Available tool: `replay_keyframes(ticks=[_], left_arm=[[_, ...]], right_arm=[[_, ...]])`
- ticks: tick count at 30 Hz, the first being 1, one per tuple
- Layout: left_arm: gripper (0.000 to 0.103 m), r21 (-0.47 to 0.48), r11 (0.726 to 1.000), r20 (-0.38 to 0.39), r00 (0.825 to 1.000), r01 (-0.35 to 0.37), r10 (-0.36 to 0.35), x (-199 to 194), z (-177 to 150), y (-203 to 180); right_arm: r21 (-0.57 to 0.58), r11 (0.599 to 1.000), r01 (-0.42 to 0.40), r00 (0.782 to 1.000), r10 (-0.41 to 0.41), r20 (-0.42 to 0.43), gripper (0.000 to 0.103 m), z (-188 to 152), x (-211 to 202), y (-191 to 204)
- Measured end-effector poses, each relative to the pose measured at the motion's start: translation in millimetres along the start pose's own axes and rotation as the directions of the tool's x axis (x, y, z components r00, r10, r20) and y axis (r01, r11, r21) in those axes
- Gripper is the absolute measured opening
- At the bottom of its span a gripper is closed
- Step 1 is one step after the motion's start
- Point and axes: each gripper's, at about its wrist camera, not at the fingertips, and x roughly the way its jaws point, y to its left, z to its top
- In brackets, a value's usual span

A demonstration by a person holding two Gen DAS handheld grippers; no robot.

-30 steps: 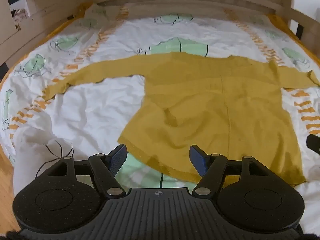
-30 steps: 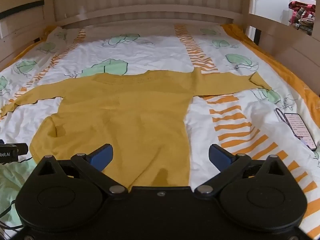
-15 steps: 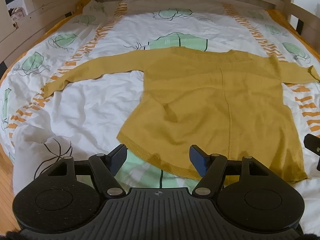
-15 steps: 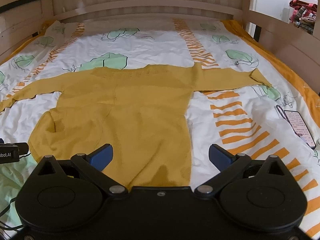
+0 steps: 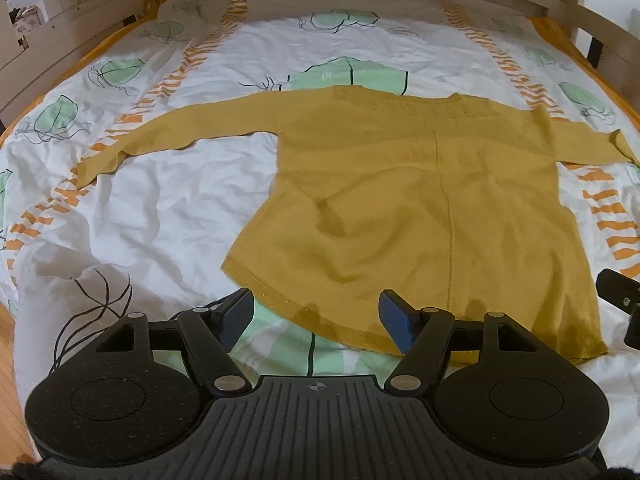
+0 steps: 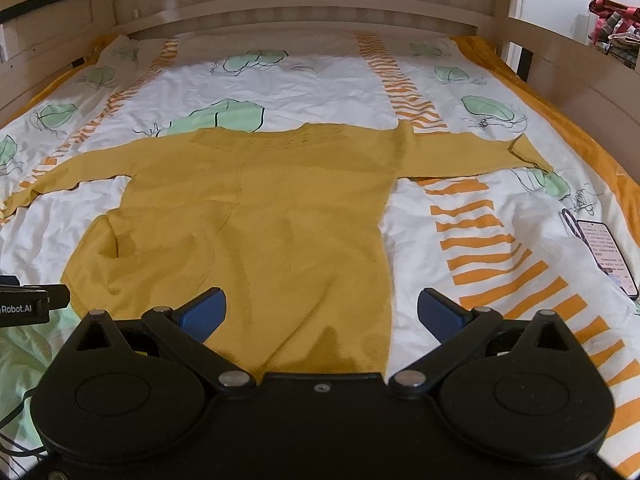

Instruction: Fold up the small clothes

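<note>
Sweater: a mustard-yellow sweater (image 5: 436, 208) lies flat in the middle of the bed, both sleeves stretched out sideways, neckline toward the headboard, hem toward the cameras.
Left gripper: the left gripper (image 5: 316, 318) hangs just above the hem's left part, blue fingers (image 5: 237, 315) spread wide, grasping nothing.
Right gripper: the right gripper (image 6: 322, 314) hangs over the hem's right corner, fingers spread wide, empty.
Bedding: a white quilt (image 6: 304, 84) with green leaves and orange stripes.
Phone: a phone (image 6: 606, 254) lies on the quilt, well right of the sweater.
Frame: a wooden headboard (image 6: 304, 4).
</note>
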Motion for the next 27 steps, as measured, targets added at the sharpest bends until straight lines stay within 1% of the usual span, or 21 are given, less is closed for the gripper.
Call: replay_keyframes(ticks=[27], left_arm=[[0.068,-0.010,0.999,-0.013,0.999,0.030,-0.031,4.8,-0.2,-1.4]], right_arm=[[-0.019,0.999,-0.025,1.000,0.025,-0.011,0.102,2.5,2.7,3.7]])
